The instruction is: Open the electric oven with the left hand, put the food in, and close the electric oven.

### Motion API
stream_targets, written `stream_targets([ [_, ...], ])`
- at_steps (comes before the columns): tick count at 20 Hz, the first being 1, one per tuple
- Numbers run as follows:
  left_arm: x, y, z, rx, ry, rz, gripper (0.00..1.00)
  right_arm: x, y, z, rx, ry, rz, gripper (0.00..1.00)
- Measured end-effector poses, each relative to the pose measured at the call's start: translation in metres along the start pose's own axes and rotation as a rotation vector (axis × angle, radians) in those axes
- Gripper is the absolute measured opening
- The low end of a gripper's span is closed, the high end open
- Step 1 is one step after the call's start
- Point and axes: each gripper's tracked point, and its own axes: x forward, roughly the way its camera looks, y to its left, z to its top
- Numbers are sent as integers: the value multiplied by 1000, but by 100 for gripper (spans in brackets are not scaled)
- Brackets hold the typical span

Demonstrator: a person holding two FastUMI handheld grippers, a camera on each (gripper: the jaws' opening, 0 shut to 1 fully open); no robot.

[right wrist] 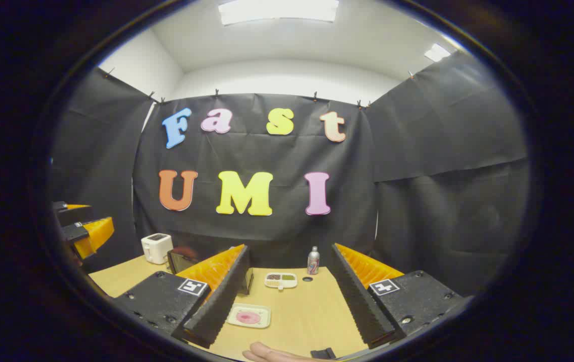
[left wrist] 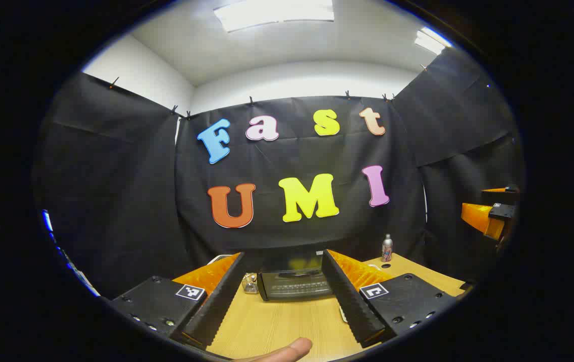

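Observation:
The black electric oven point(left wrist: 294, 281) stands on the wooden table point(left wrist: 276, 327), straight ahead between the fingers of my left gripper point(left wrist: 281, 301), which is open and empty; its door looks shut. In the right gripper view the oven point(right wrist: 186, 261) sits at the left, partly hidden behind my own left finger. A white plate with pink food point(right wrist: 249, 317) lies on the table just ahead of my right gripper point(right wrist: 287, 301), also open and empty. The other gripper shows at the edge of each view, at the far right point(left wrist: 490, 213) and the far left point(right wrist: 83, 226).
A white toaster point(right wrist: 157, 248) stands left of the oven. A small metal can point(right wrist: 313, 260) and a white divided dish point(right wrist: 280, 280) sit near the back wall. A small clear jar point(left wrist: 250, 283) is beside the oven. A fingertip point(left wrist: 287, 349) shows at the bottom edge.

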Motion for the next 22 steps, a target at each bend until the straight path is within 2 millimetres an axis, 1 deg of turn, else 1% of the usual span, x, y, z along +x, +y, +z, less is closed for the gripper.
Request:
stream_targets([
  [2,0,-6,-9,-8,24,-21,96,-3,-5,0,28,-3,-13,100],
  [4,-3,-6,-6,-15,24,-19,96,-4,-11,1,35,-5,-28,100],
  [7,-4,4,1,-30,6,2,96,-4,-16,2,0,-12,-45,100],
  [9,-6,11,3,-39,-1,23,96,-4,-9,3,-1,-14,-30,100],
  [11,-8,14,4,-44,-3,29,96,-1,-4,2,12,-11,-12,100],
  [15,-7,23,4,-53,-4,43,96,5,-2,1,23,-7,-4,100],
  [18,0,25,1,-67,-2,39,96,8,-2,0,29,-13,0,100],
  [22,15,14,-3,-95,-13,-38,96,13,-3,-4,42,-18,8,100],
])
